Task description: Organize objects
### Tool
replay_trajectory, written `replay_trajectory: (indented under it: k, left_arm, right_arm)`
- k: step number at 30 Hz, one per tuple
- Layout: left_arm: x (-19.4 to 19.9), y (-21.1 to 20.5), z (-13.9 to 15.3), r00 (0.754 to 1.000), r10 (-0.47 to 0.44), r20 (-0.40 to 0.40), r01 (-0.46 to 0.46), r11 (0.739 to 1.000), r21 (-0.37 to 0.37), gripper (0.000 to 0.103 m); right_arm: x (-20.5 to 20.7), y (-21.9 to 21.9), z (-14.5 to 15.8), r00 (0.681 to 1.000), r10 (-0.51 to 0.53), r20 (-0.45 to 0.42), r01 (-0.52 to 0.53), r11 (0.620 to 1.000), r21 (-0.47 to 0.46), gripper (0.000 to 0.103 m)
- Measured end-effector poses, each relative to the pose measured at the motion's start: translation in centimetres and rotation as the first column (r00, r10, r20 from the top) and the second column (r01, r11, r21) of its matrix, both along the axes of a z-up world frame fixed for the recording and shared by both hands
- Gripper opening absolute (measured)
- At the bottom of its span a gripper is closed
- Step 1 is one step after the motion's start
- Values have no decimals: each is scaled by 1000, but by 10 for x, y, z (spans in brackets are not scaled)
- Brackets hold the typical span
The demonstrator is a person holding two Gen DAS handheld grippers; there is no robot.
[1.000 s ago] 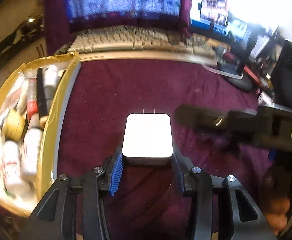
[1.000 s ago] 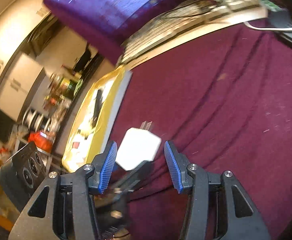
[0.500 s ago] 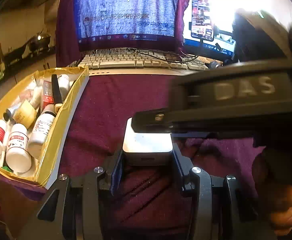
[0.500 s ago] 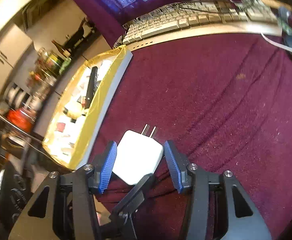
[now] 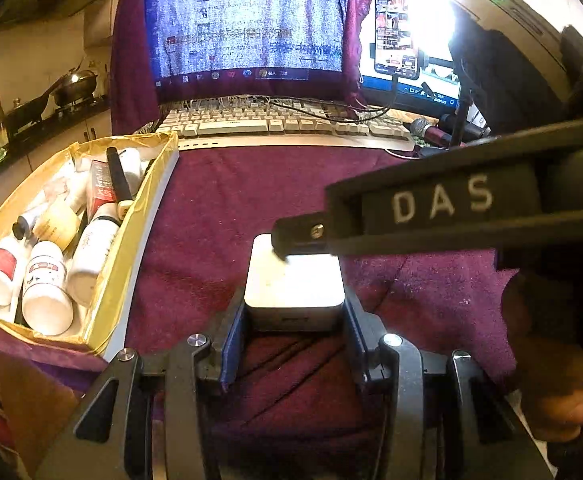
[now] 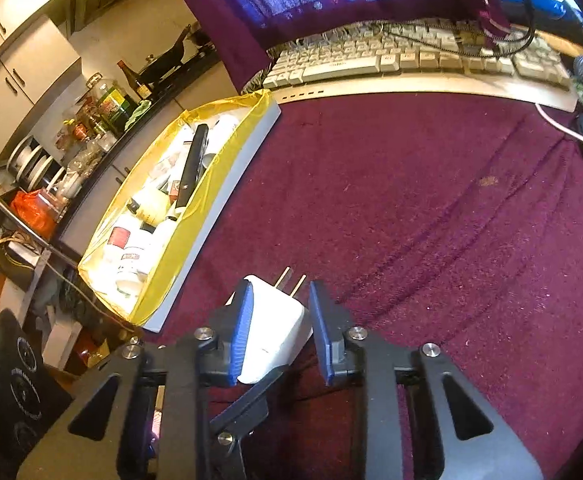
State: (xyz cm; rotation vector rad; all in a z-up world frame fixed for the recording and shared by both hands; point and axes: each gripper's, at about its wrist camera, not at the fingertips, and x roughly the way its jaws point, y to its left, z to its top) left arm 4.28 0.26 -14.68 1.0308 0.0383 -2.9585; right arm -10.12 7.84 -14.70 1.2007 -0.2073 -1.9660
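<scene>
On the maroon pile cloth [image 5: 219, 208], a yellow-lined box [image 5: 147, 208] of smooth white bottles is seen at left. The white square charger [image 5: 293, 284] is clamped by the left gripper [image 5: 293, 344]; the right gripper [image 6: 281, 332], jaws just closed further, presses its prong end.

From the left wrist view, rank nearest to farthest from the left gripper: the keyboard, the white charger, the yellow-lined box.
1. White charger, between the left gripper's blue pads, straight ahead.
2. Yellow-lined box of bottles, off to the left on the maroon cloth.
3. Keyboard, at the far edge of the cloth, below the monitor.
</scene>
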Motion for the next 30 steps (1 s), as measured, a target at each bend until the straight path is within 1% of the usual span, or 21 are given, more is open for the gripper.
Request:
replay_trajectory:
  k: [2, 4, 6, 9, 11, 12, 13, 14, 16, 19, 26, 28, 30]
  left_arm:
    - [1, 3, -1, 1000, -5, -6, 5, 1000, -30, 39]
    - [1, 5, -1, 1000, -8, -9, 7, 999, -42, 39]
    - [2, 6, -2, 1000, -12, -13, 11, 998, -54, 39]
    - [4, 8, -3, 1000, -15, -19, 14, 998, -66, 39]
    - [2, 7, -2, 1000, -14, -20, 13, 998, -64, 39]
    - [2, 7, -2, 1000, -14, -20, 13, 998, -61, 39]
    - [1, 5, -2, 1000, -17, -19, 16, 998, -56, 39]
    - [1, 5, -2, 1000, -19, -18, 18, 999, -51, 39]
    - [1, 3, -1, 1000, -20, -18, 19, 999, -46, 39]
    - [4, -2, 0, 999, -20, -32, 19, 999, -37, 39]
    - [5, -16, 7, 999, 6, -39, -6, 1000, -5, 39]
    - [6, -21, 13, 999, 14, -51, -14, 1000, 1, 39]
    - [8, -26, 22, 997, 23, -70, -24, 1000, -9, 39]
  right_arm:
    - [-11, 7, -4, 998, -29, 53, 31, 999, -29, 26]
    - [-21, 6, -8, 995, -20, 96, 24, 999, -39, 26]
    - [-25, 3, -11, 992, 9, 122, -2, 998, -56, 27]
    - [-27, -1, -12, 990, 35, 135, -26, 997, -71, 26]
    - [-24, -2, -10, 992, 43, 121, -34, 997, -71, 25]
    - [-21, -3, -7, 994, 50, 97, -43, 997, -66, 24]
    - [-17, -2, -4, 996, 49, 68, -45, 997, -58, 15]
    - [-14, -1, -2, 998, 50, 48, -48, 997, -53, 12]
    - [-7, 1, 5, 998, 64, 12, -63, 995, -73, 12]
    - [1, -1, 13, 996, 83, -20, -84, 992, -96, 11]
    - [8, -14, 30, 991, 123, -57, -130, 981, -143, 11]
    - [9, -21, 36, 988, 141, -65, -150, 975, -164, 11]
    - [9, -30, 42, 984, 166, -67, -176, 966, -190, 10]
